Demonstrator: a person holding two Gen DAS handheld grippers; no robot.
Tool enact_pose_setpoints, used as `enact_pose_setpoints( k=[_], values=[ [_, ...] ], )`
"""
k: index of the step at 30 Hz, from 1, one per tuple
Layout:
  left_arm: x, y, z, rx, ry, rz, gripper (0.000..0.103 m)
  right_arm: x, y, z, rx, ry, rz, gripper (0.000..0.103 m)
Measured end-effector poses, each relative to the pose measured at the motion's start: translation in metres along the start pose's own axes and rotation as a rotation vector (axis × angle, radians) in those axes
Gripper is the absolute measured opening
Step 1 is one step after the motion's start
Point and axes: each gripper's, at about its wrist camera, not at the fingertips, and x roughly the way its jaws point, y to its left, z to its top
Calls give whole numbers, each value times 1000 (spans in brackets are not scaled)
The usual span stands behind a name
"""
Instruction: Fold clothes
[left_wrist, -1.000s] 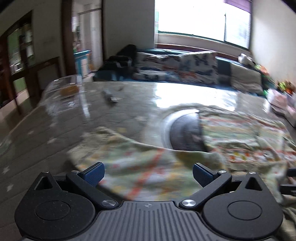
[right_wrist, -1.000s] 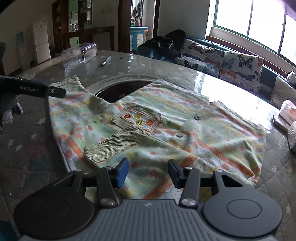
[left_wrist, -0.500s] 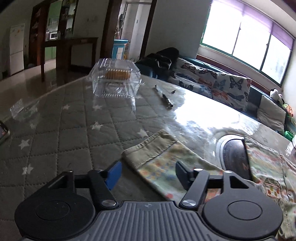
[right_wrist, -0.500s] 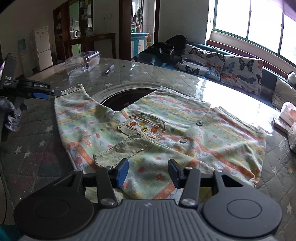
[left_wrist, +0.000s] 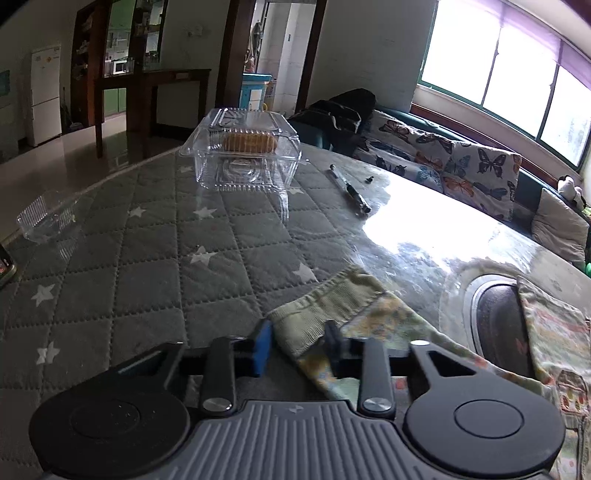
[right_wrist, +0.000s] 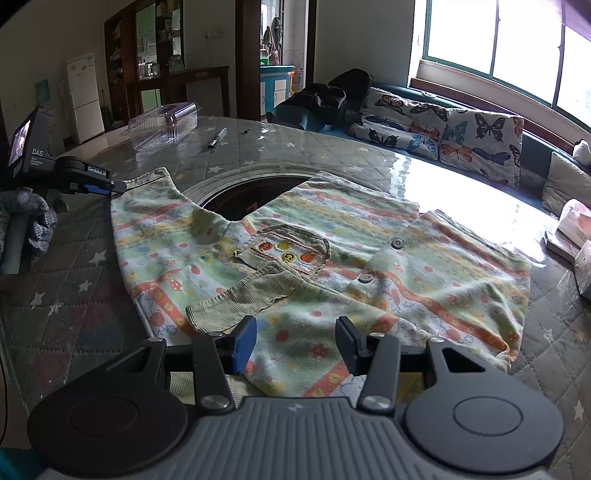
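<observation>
Left gripper (left_wrist: 297, 347) at the sleeve cuff (left_wrist: 325, 310)

Its jaws sit apart around the cuff, lower middle of frame; right gripper (right_wrist: 295, 345) hangs apart over the shirt (right_wrist: 332, 266) hem.

My left camera sits low over the table (left_wrist: 155, 258), close on a sleeve cuff (left_wrist: 325, 314), facing the plastic box (left_wrist: 243, 155). My right camera looks across the spread shirt (right_wrist: 314, 258) toward the sofa (right_wrist: 461, 136). Both share the pen (right_wrist: 217, 138).
</observation>
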Motion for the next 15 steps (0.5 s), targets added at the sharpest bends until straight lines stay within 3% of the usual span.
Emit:
enact_pose_setpoints(
  k=[1,3,7,15],
  values=[
    [0,1,0,-10,5,-18,14,-1,0,0,2,-1,0,48],
    [0,3,1,-24,4,-44,8,-2,0,-1,6,-2,-2,48],
    [-11,-3,1,-32,-18,-99,7,-4,-3,-2,16,-8,-8,48],
    [-55,-43,7,5,-61,-299,6,-12,-10,-3,42,-30,-21,48]
  ],
)
